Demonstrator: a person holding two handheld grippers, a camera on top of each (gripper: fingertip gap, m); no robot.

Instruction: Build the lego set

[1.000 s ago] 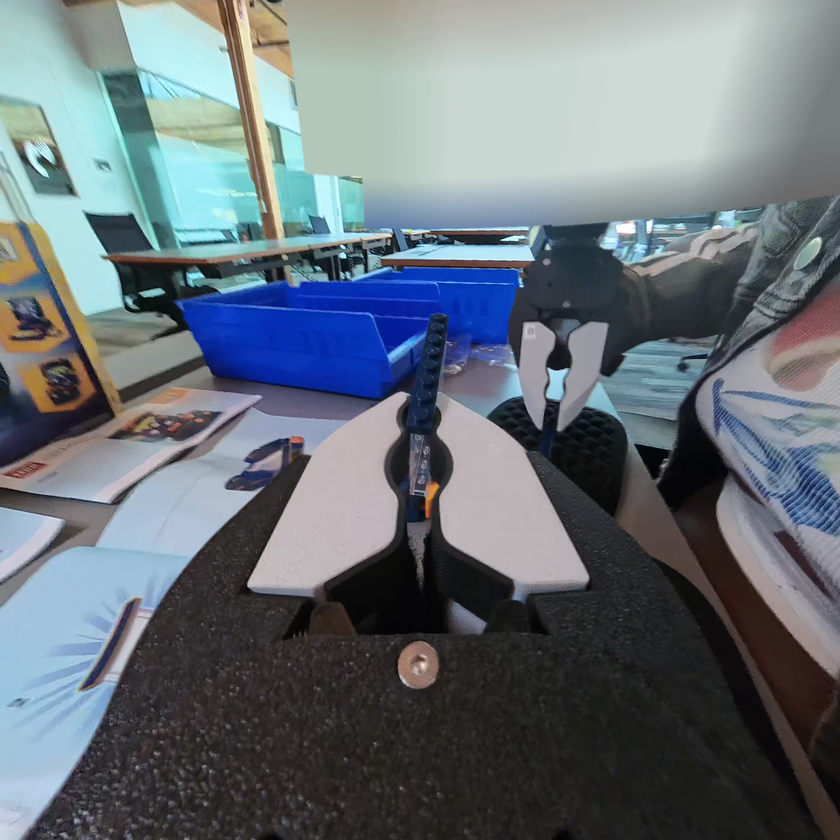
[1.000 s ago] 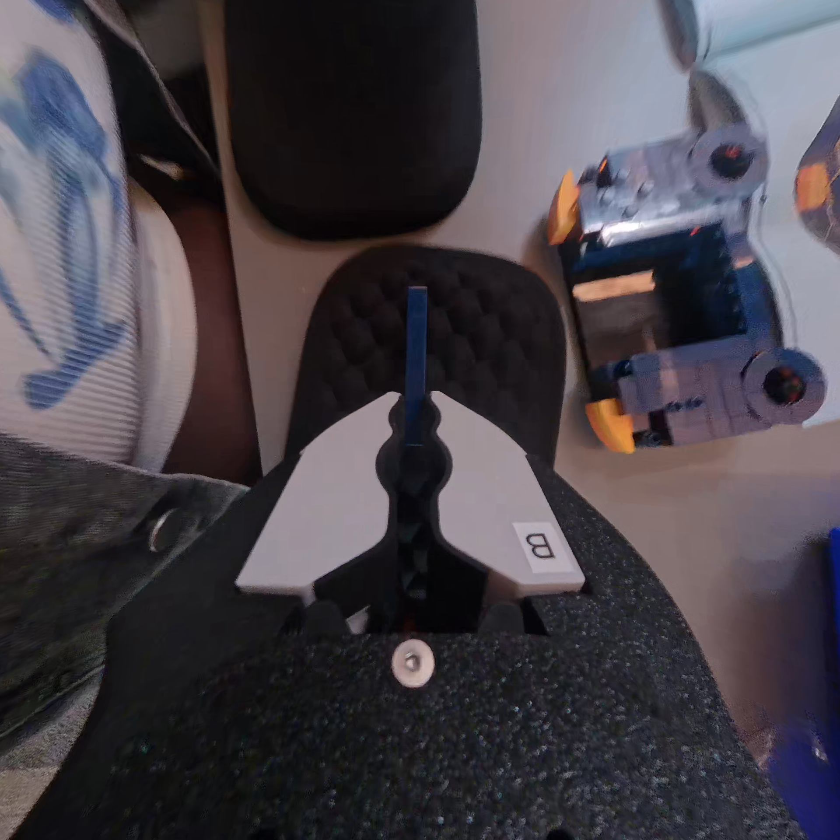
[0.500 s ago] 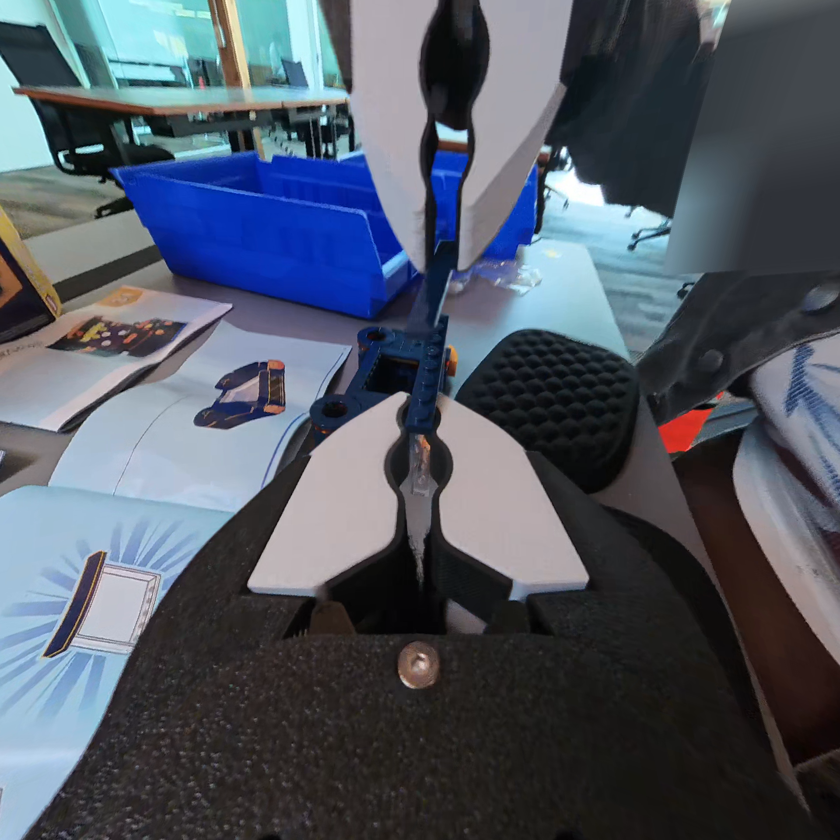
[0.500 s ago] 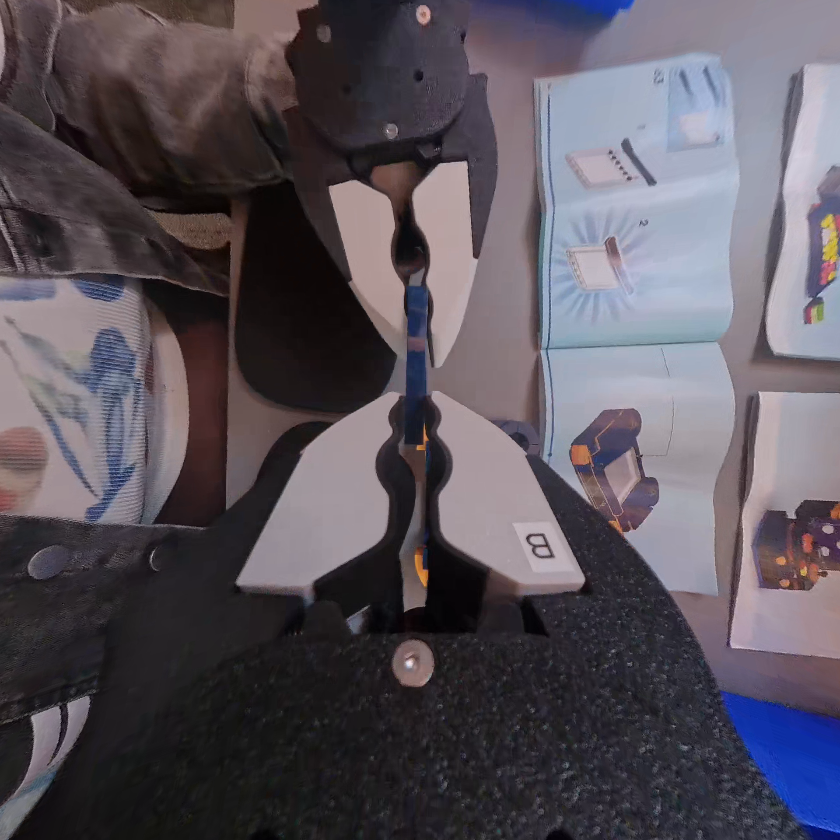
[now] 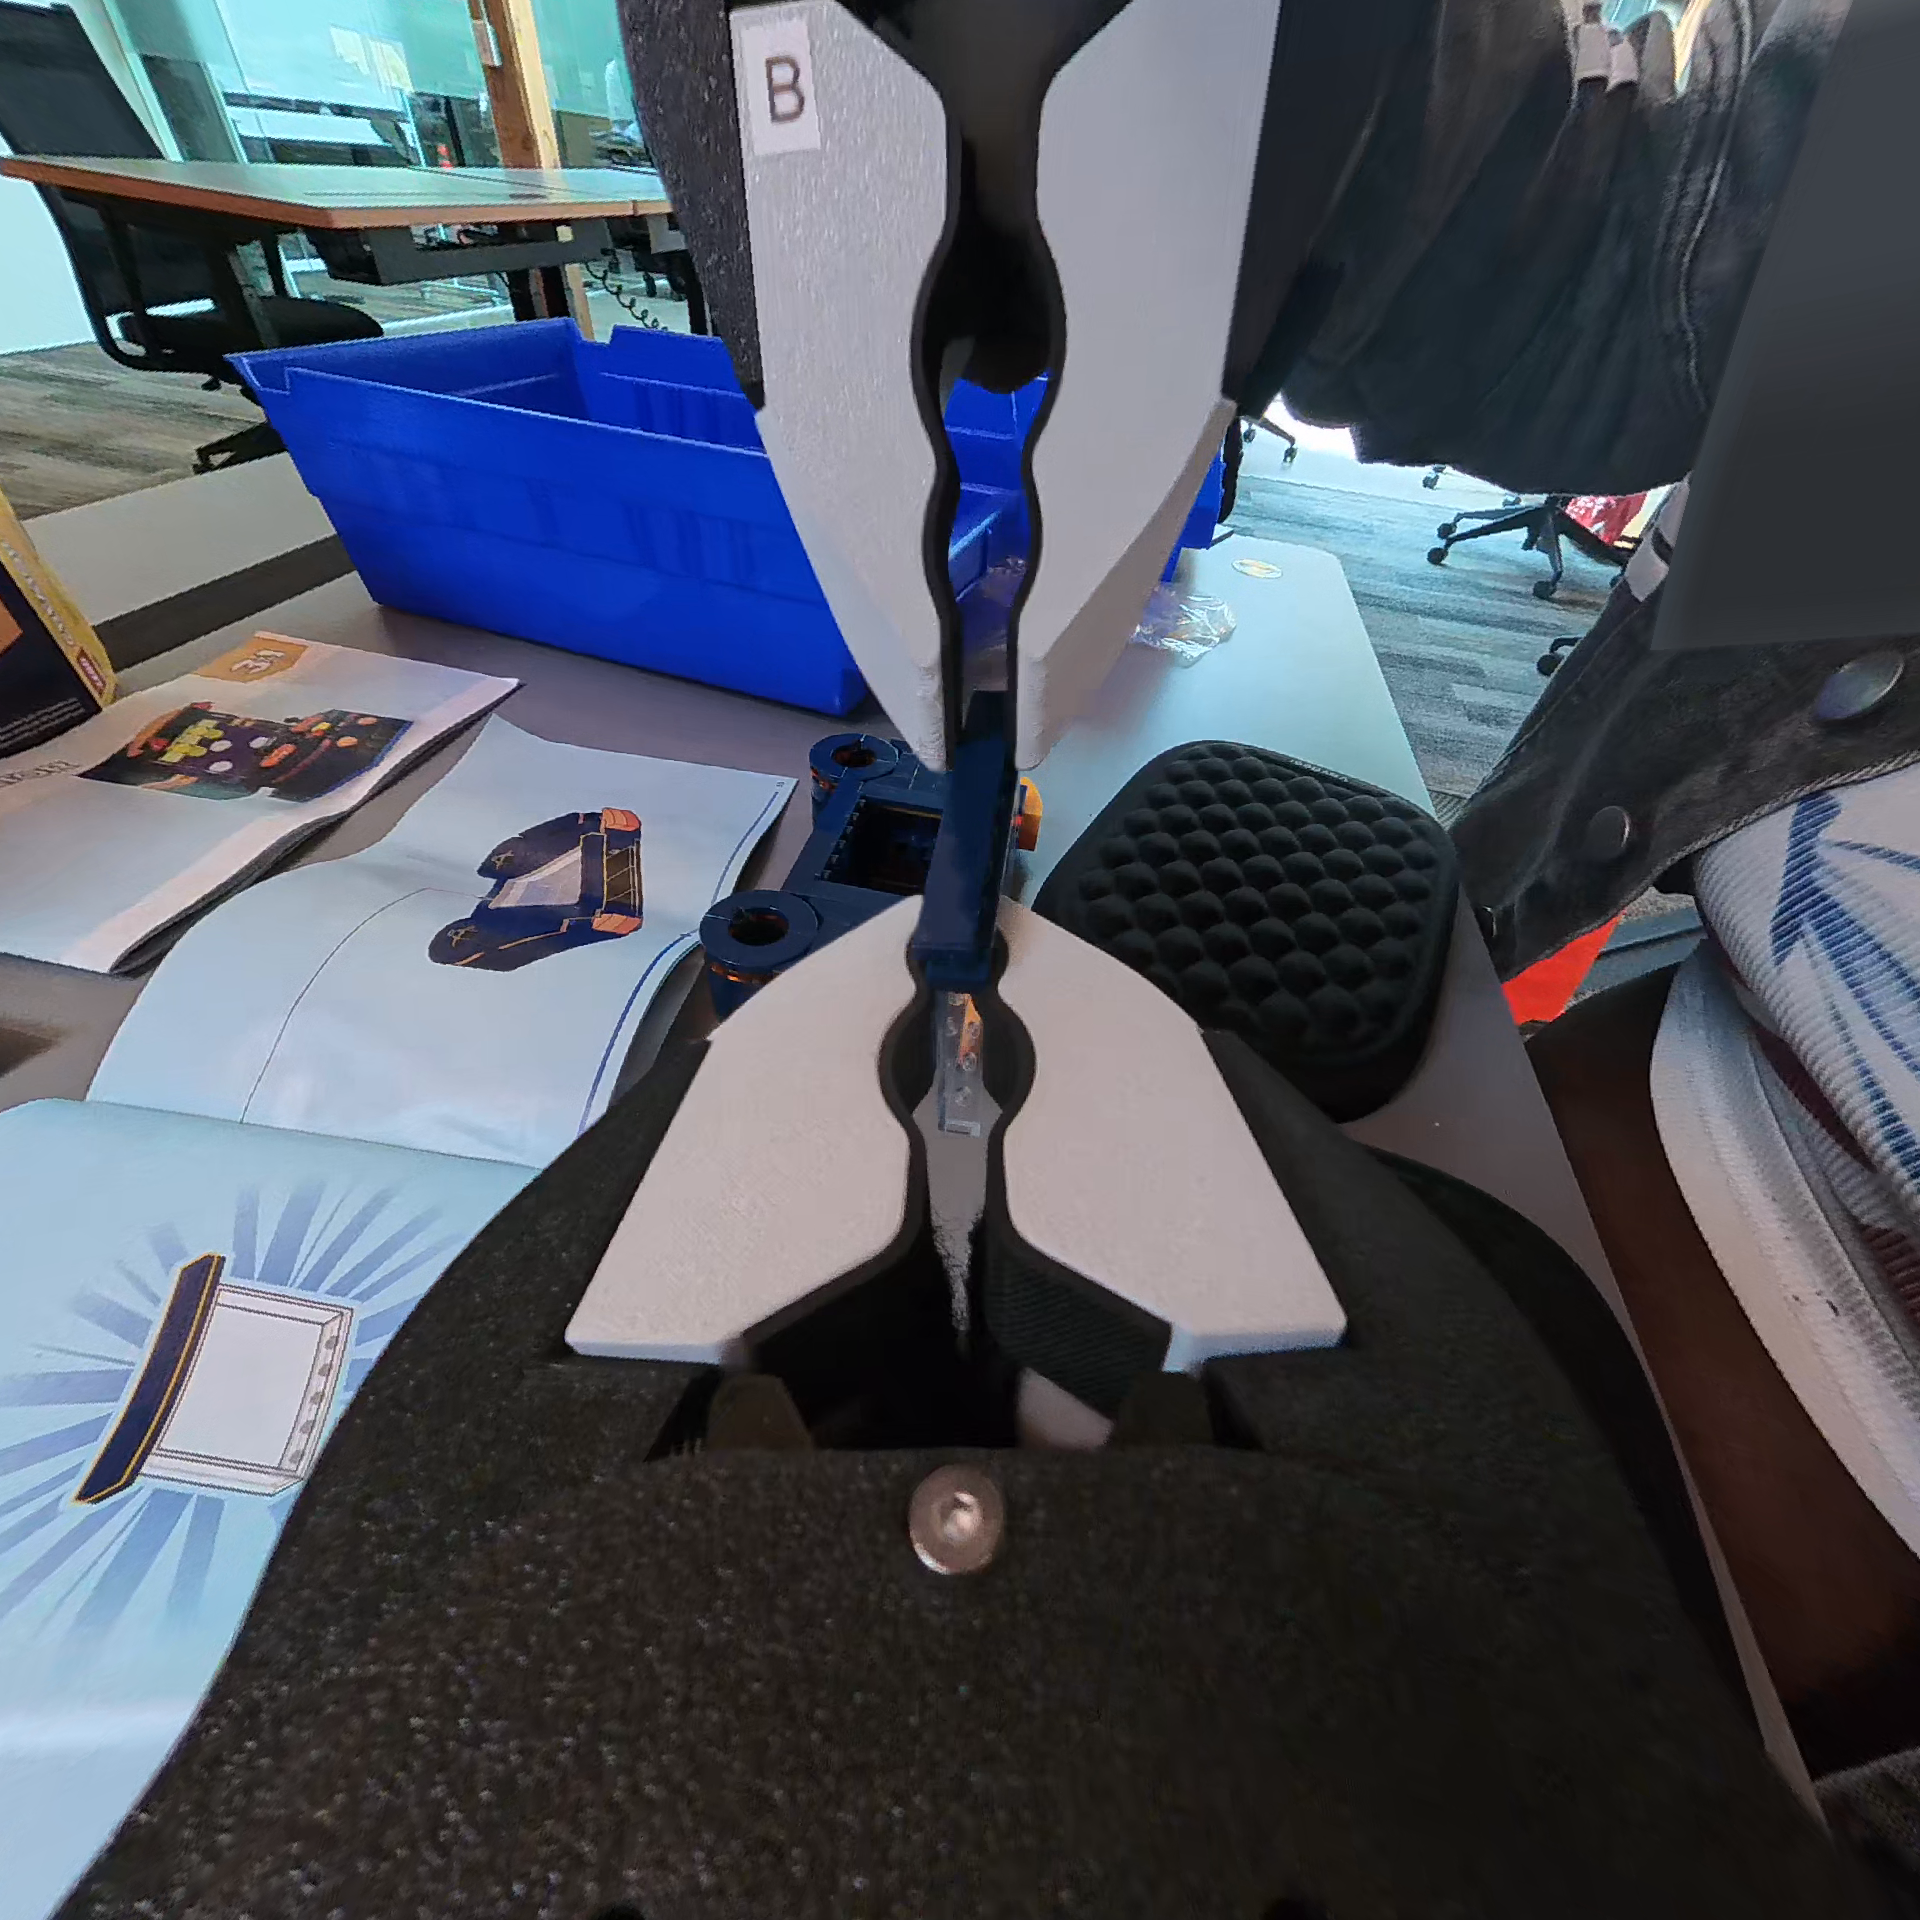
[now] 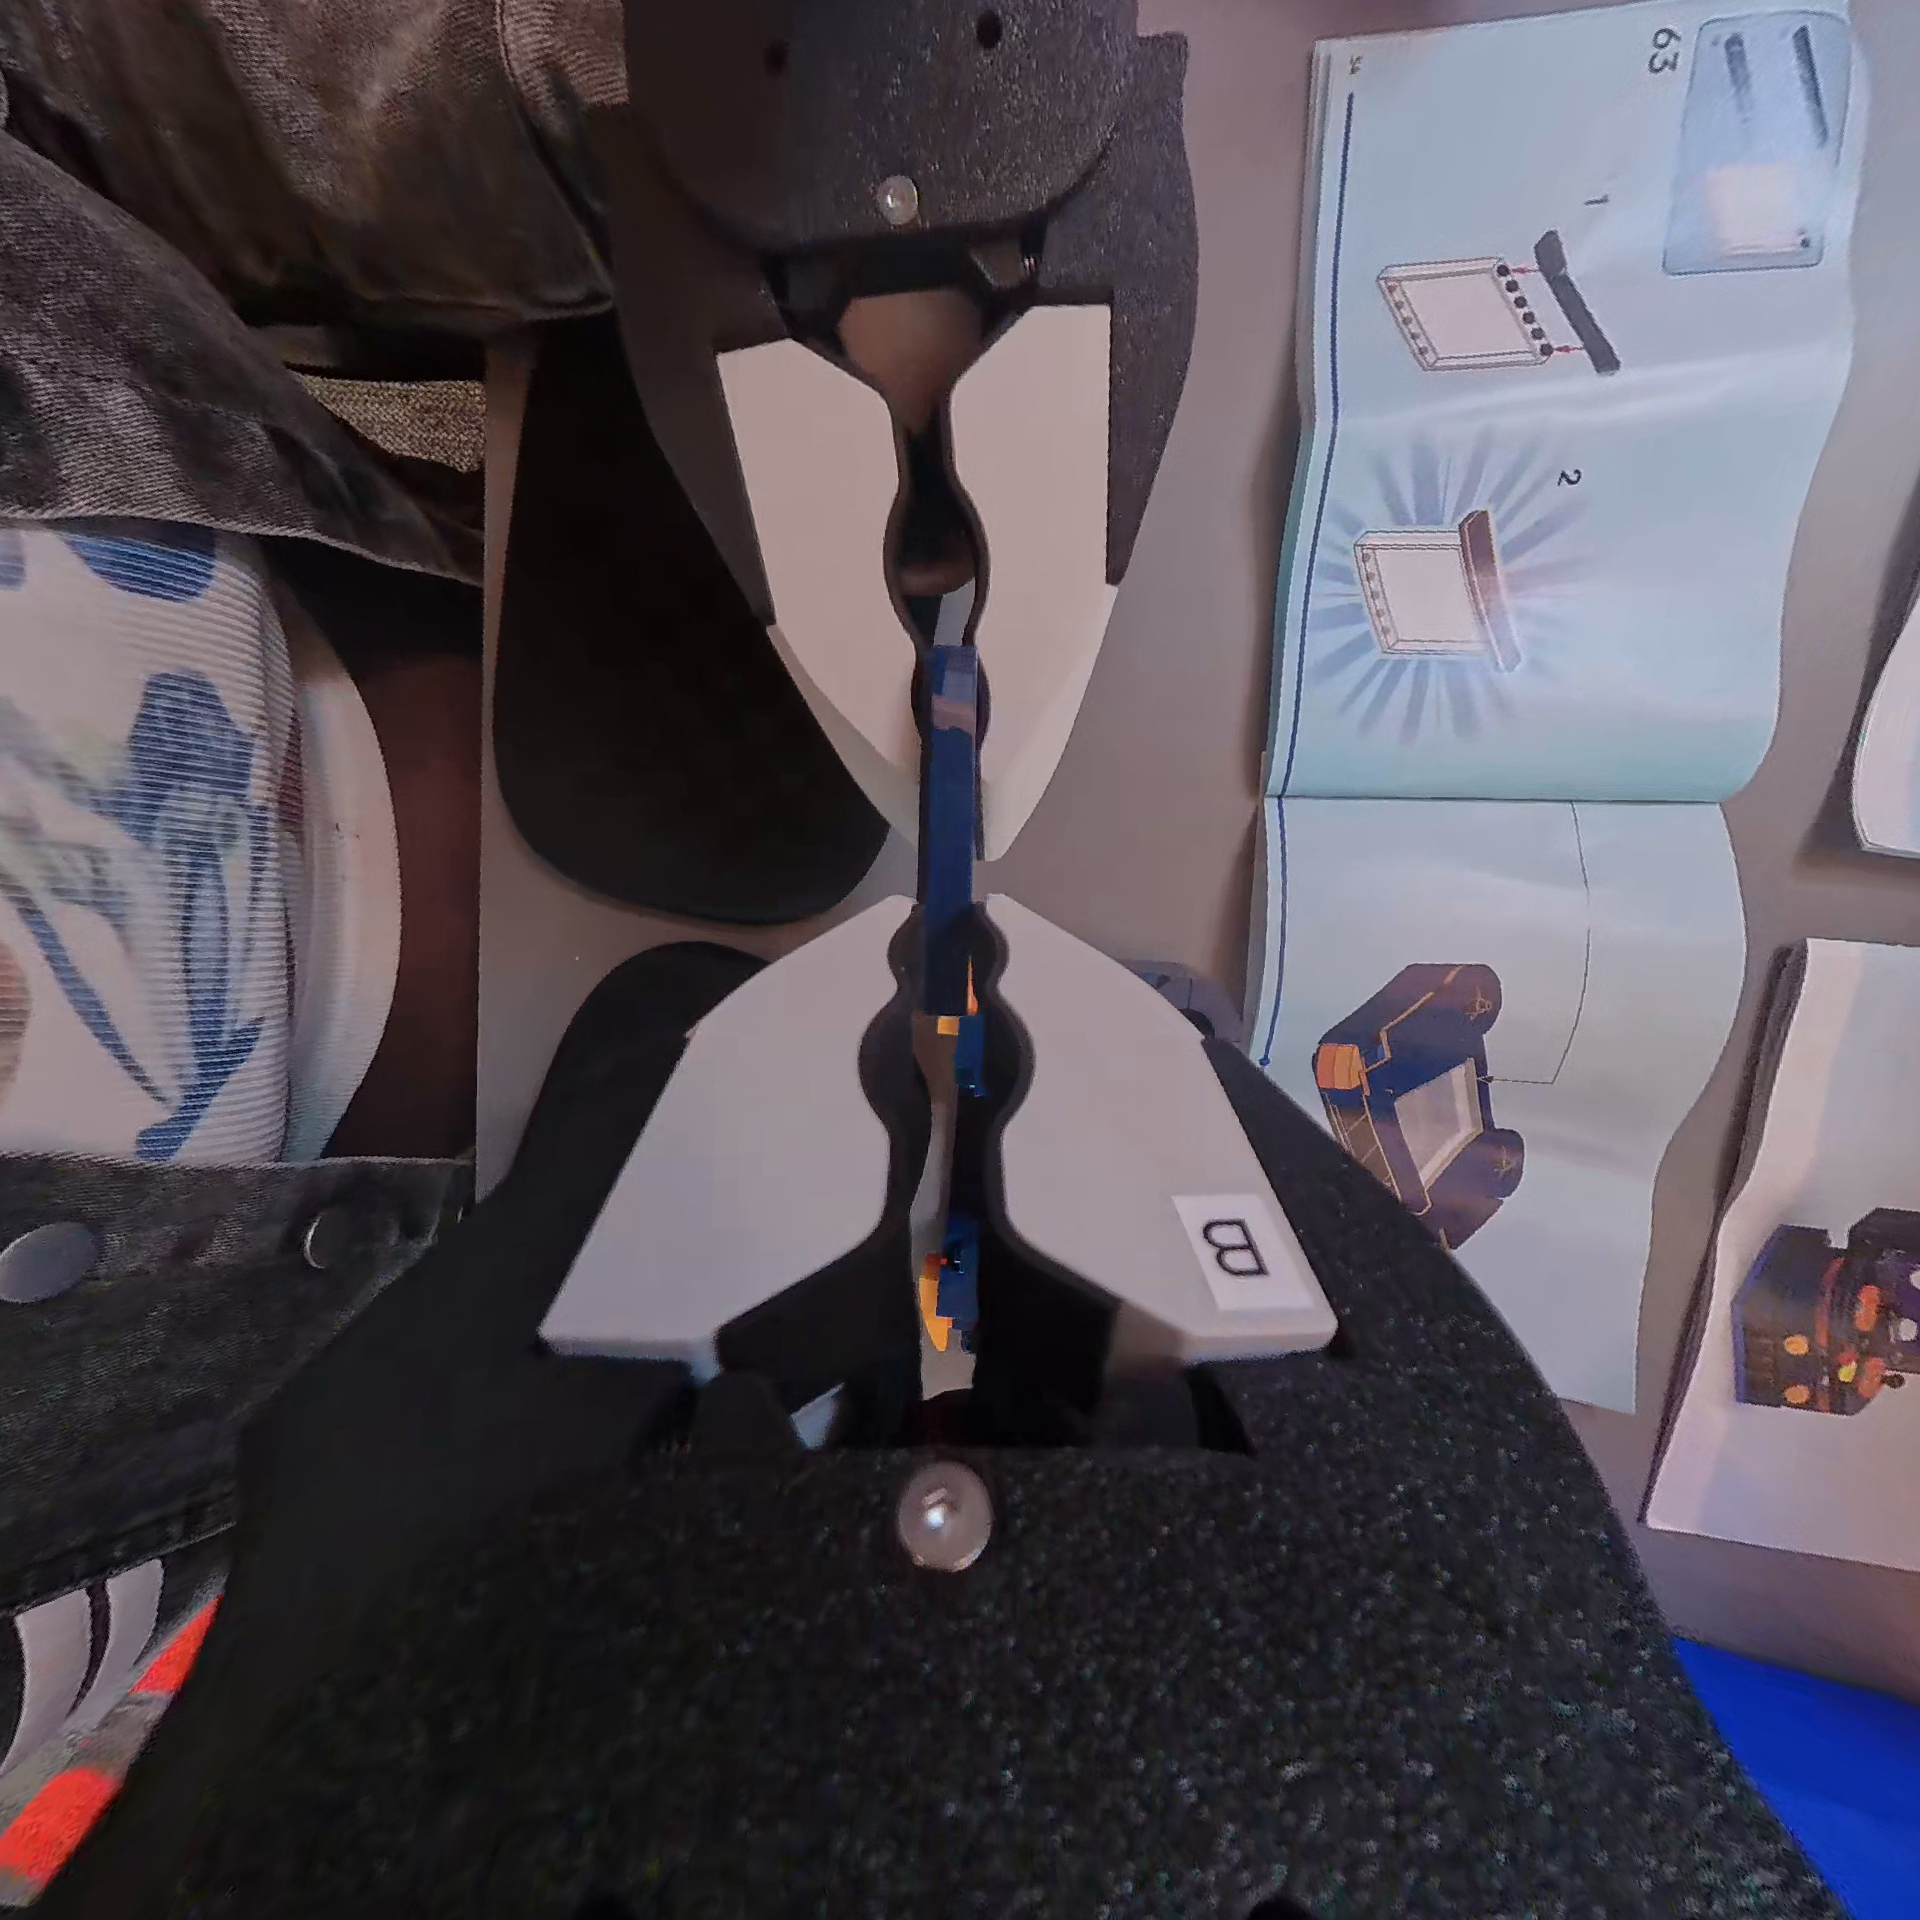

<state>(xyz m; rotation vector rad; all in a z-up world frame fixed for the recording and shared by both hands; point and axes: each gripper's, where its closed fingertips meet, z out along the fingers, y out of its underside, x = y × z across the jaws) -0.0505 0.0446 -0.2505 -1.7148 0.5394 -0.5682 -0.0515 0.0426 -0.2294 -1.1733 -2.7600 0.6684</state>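
Closer than half a second ago: right gripper (image 5: 977,727) now nearly tip to tip with left gripper (image 5: 961,914), above the table's near edge and just left of the black dimpled pad (image 5: 1247,904).

Jaw state, left gripper: closed on the near end of a dark blue strip (image 5: 971,852), with a clear panel (image 5: 961,1060) and a small orange piece seated farther back between the jaws.

Jaw state, right gripper: pointing down from above, closed on the far end of the same strip.

Right wrist view: same strip (image 6: 951,790) bridging right gripper (image 6: 951,914) and left gripper (image 6: 951,842) in one straight line.

Partly built dark blue frame (image 5: 862,842) on the table, just left of the pad, behind the strip.

Open instruction booklet (image 5: 416,935) flat on the table, farther left of the pad.

Blue bin (image 5: 540,499) beyond the pad, well to its left.
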